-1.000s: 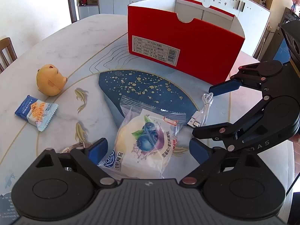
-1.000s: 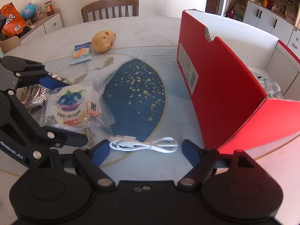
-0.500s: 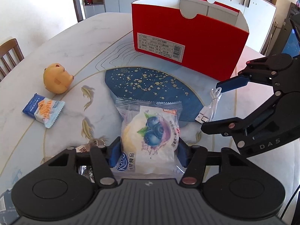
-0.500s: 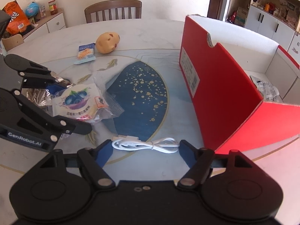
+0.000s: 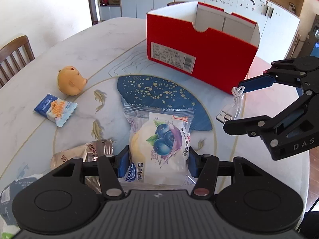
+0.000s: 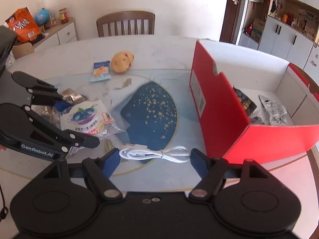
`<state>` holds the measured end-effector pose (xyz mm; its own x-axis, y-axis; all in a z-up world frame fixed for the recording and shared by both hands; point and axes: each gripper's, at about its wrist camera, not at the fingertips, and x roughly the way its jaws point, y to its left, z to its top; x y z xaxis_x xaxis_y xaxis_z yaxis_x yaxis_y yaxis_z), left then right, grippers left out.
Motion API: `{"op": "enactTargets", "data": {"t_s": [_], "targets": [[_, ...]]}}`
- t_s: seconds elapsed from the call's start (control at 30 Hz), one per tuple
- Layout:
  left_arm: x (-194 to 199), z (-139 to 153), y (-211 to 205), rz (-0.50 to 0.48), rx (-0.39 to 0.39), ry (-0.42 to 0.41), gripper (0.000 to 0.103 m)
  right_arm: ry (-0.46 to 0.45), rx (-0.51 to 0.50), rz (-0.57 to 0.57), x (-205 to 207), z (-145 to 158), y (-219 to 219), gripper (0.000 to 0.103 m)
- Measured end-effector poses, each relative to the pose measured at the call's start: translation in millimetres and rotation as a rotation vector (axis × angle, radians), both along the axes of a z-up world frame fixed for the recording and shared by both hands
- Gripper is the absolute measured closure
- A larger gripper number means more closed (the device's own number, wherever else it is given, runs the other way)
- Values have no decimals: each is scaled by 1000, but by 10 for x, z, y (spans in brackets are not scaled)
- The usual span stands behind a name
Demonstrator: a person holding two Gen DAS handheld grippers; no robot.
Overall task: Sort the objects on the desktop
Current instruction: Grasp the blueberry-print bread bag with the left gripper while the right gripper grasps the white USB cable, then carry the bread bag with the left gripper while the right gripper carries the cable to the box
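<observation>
Two grips at once: the left gripper [image 5: 158, 164] has its blue pads squeezing the clear-wrapped round blueberry bun [image 5: 159, 145], low on the packet so the bulk hangs forward. The right gripper [image 6: 155, 156] has closed onto the coiled white USB cable [image 6: 154, 153], one pad at each end of the bundle. Both face the open red cardboard box [image 6: 219, 119] (already holding wrappers), probably their destination, just beyond the cable.
</observation>
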<state>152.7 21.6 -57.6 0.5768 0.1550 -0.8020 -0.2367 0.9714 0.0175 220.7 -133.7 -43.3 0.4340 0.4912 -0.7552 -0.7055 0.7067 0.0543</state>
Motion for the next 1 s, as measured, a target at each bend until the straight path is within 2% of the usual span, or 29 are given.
{"op": "enactTargets", "data": {"t_s": [0.5,1.0], "targets": [[-134,532,-270,66,-25,-73,48,-52,54,21,-96,443,-246,26],[188,1037,-616,61,-12,-170,48,-137,81,35,122,841,-651,26]]}}
